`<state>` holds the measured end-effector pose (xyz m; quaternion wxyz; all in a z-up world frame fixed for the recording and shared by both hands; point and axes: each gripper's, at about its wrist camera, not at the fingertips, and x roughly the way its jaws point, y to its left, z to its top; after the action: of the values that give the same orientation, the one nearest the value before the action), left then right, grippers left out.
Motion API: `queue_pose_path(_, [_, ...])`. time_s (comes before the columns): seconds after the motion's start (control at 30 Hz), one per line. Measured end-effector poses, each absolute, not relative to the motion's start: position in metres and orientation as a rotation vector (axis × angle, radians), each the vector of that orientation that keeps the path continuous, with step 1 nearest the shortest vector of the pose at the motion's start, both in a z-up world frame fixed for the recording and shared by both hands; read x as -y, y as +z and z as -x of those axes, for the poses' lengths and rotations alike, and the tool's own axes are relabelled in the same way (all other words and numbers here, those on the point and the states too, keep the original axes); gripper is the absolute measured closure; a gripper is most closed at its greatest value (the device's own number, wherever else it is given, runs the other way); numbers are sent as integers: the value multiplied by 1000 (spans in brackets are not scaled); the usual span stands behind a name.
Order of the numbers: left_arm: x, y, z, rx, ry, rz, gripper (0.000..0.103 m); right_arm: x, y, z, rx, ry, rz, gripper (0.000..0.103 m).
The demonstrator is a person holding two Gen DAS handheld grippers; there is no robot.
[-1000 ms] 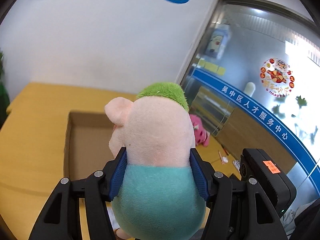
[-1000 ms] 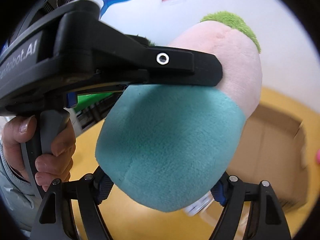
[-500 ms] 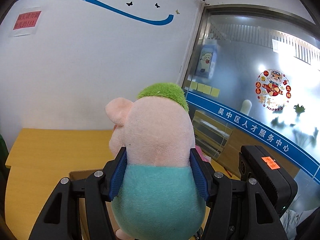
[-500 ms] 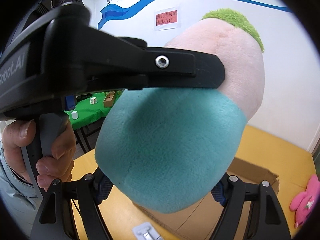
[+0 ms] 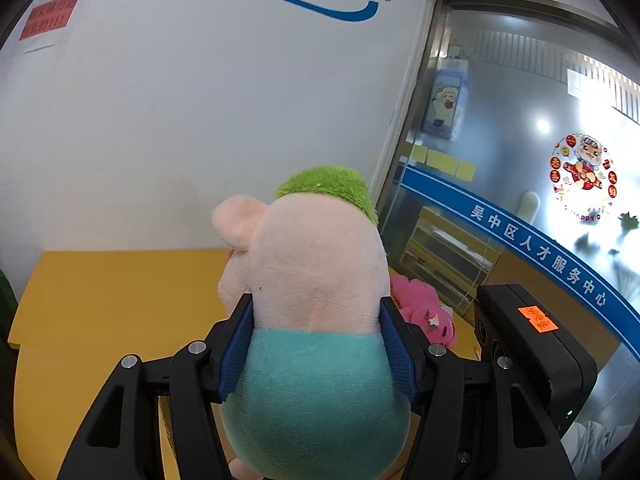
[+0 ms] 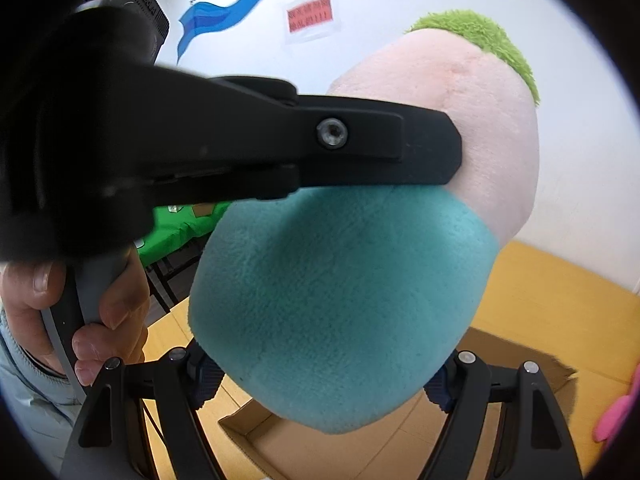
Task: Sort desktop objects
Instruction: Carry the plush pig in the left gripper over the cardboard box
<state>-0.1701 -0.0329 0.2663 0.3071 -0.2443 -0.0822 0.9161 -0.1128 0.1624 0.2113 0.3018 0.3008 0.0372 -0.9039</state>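
Observation:
A plush pig (image 5: pixel 320 264) with a pink head, a green tuft and a teal body hangs in the air, held from two sides. My left gripper (image 5: pixel 316 320) is shut on it, its blue pads (image 5: pixel 236 344) pressing into the waist. In the right wrist view the teal belly (image 6: pixel 340 280) fills the middle. My right gripper (image 6: pixel 320 384) is shut on its underside. One left finger (image 6: pixel 380 144) crosses that view and presses on the plush pig. An open cardboard box (image 6: pixel 516 346) lies on the yellow table (image 6: pixel 552 292) below.
A pink plush toy (image 5: pixel 420 312) lies on the table (image 5: pixel 100 300) behind the pig and shows at the edge of the right wrist view (image 6: pixel 616 416). A person's hand (image 6: pixel 104 320) grips the left handle. A white wall and a glass door stand behind the table.
Both grippers have risen and travelled sideways with the pig held between them. The box has dropped toward the bottom of both views, and the wall fills more of them.

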Motion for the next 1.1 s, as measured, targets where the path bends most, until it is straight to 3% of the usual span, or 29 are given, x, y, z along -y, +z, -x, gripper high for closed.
queue_pose_path(0.43, [54,72,288,397,2335,1160,39,-158,23,224,110,-2179,-1198,24])
queue_pose_path(0.63, [62,18,304,450,2319,1337,38,-154,-39,243,151,-2068,-1367,24])
queue_pose_path(0.8, [62,14,304,452,2316,1335,36,-162,-52,239,148,-2063,-1462,19])
queue_pose_path(1.1, [57,15,304,437,2332,1344,37,-187,-25,194,-18,-2211,-1398,23])
